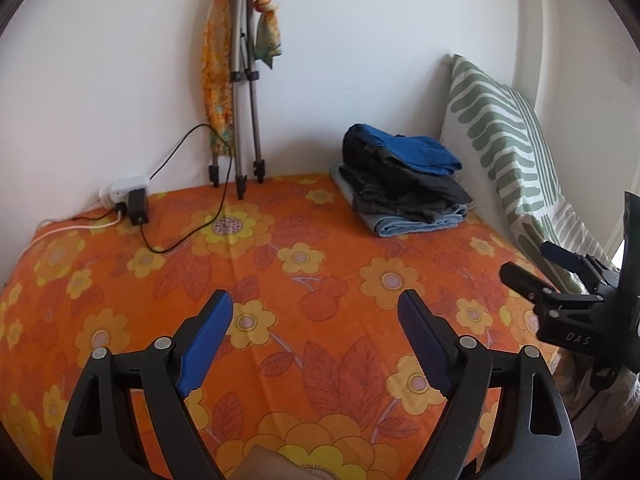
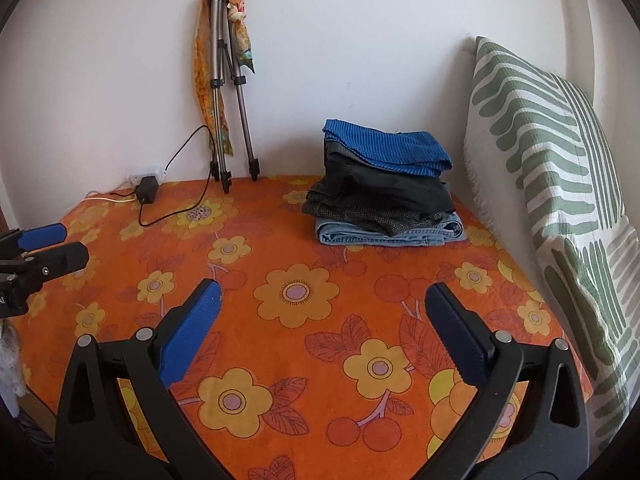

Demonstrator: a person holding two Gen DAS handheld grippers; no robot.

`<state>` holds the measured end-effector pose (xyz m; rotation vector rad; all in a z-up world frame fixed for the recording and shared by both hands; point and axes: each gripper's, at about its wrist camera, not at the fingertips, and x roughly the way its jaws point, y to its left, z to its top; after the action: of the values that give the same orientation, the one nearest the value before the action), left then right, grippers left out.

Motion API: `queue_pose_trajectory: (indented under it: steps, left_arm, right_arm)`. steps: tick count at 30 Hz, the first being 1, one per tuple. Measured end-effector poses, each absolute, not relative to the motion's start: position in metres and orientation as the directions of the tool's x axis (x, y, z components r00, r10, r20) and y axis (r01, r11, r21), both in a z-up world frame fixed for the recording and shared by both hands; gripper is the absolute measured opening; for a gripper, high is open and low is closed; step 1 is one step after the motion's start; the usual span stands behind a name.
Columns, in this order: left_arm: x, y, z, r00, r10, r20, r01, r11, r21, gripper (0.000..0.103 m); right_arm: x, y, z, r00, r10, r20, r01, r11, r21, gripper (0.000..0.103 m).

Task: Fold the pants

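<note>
I have the bed (image 2: pixel 304 360) under me, its orange flowered cover spread flat and bare across the middle, which I judge is kept free as the folding area. A green-striped pillow (image 2: pixel 560 168) leans upright against the wall on the right, out of the way.

The pants I can find are in the stack of folded clothes (image 2: pixel 384 192) at the far right of the bed, just beside the pillow: blue on top, dark pieces in the middle, light denim at the bottom. They sit back there, I'd say, so finished pieces stay clear of the working space. No unfolded pair shows in either view, so the next one must lie outside what I see.

A tripod (image 1: pixel 242 92) with a scarf draped over it stands against the back wall, near a charger (image 1: pixel 138 206) and its cable.

My left tool (image 1: pixel 316 308) is spread wide with nothing between its pads; my right tool (image 2: pixel 322 300) likewise gapes empty over the cover.

The left view alone catches a bit of a hand (image 1: pixel 272 464) at the bottom edge. The right view gives the layers of the stack more plainly. Each view shows the other tool at its margin.
</note>
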<state>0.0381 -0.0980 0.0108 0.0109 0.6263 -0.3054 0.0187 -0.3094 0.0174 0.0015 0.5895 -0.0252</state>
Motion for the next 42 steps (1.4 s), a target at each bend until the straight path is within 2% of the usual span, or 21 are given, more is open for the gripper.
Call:
queue_pose_trajectory:
  steps: [42]
  left_arm:
    - [0.028,-0.106,0.011,0.764,-0.293,-0.574,0.315,0.947,-0.064,0.085]
  right_arm:
    - [0.018,-0.312,0.016,0.83,-0.023,-0.557,0.026,1.0,-0.002,0.103]
